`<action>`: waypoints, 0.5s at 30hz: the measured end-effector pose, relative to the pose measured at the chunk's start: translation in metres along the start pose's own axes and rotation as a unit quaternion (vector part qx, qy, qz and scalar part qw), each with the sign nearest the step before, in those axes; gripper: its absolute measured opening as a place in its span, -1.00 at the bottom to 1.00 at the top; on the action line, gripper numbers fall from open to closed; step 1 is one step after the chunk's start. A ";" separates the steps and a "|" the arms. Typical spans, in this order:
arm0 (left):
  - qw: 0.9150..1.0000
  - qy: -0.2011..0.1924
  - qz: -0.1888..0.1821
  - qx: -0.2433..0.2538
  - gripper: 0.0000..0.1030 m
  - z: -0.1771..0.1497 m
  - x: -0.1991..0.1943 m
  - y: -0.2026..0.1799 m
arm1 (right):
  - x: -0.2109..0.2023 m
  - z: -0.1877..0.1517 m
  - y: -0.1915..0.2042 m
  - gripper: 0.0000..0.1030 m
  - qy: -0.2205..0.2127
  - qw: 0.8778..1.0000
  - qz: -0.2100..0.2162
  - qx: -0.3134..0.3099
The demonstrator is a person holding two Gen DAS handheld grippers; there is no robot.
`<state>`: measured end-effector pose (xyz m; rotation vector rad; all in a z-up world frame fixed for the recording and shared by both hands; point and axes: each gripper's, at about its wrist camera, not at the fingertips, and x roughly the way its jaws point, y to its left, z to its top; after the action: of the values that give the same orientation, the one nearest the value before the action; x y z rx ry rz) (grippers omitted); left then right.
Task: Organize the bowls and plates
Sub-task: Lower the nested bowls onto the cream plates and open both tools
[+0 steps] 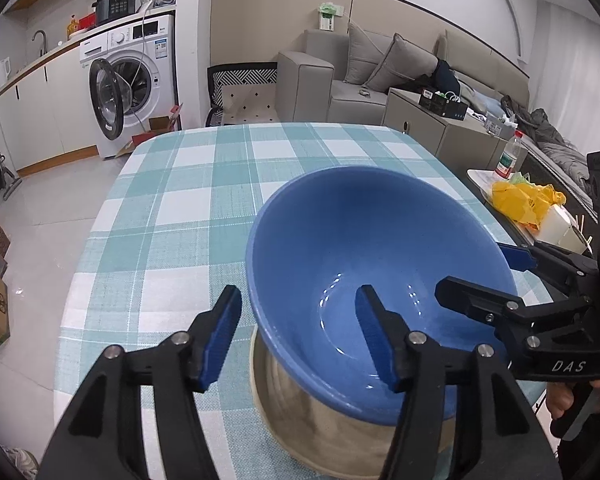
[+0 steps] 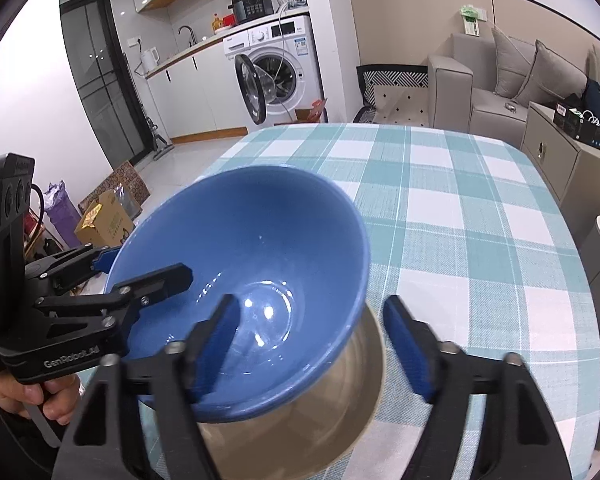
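The blue bowl (image 1: 364,264) is nested in the beige bowl (image 1: 332,432). Each gripper, left gripper (image 1: 300,336) and right gripper (image 2: 312,344), straddles its rim unclamped; snagging during withdrawal could tip it.

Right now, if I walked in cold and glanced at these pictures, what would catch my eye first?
The big blue bowl, sitting in a beige bowl near the front of the checked tablecloth. Two hand-held grippers straddle its rim with jaws apart: the left gripper on its left side, the right gripper on its right. Behind stands a washing machine with its door open.
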<state>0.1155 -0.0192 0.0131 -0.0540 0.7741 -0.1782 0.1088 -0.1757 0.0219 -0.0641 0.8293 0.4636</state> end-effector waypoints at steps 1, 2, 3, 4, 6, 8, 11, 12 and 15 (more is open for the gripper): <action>1.000 -0.002 0.001 0.001 0.18 0.000 -0.001 0.001 | -0.001 0.000 -0.002 0.63 -0.002 1.000 0.002 -0.002; 1.000 -0.006 0.002 0.001 0.19 0.000 -0.002 0.003 | -0.003 0.000 -0.004 0.69 -0.006 1.000 0.003 -0.003; 1.000 -0.009 0.002 0.001 0.21 0.000 -0.003 0.004 | -0.004 0.000 -0.007 0.71 -0.011 1.000 0.003 -0.003; 1.000 -0.013 0.002 0.001 0.24 -0.001 -0.004 0.006 | -0.006 0.000 -0.010 0.76 -0.016 1.000 0.004 -0.002; 1.000 -0.024 0.004 -0.001 0.71 -0.002 -0.007 0.010 | -0.008 -0.001 -0.016 0.84 -0.026 1.000 0.010 0.001; 0.999 -0.040 0.004 -0.003 0.83 -0.004 -0.012 0.013 | -0.009 -0.001 -0.021 0.93 -0.034 0.999 0.016 0.003; 0.999 -0.051 0.000 0.001 0.95 -0.006 -0.017 0.016 | -0.009 -0.001 -0.027 0.99 -0.046 0.999 0.025 0.000; 0.999 -0.054 0.001 -0.001 1.00 -0.007 -0.018 0.017 | -0.009 -0.001 -0.028 0.99 -0.050 0.998 0.029 0.000; 0.998 -0.065 0.006 -0.010 1.00 -0.009 -0.023 0.021 | -0.011 -0.004 -0.033 0.99 -0.065 0.997 0.048 0.003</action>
<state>0.0957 0.0055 0.0203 -0.0787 0.6464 -0.1551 0.1130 -0.2108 0.0231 0.0107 0.7084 0.5498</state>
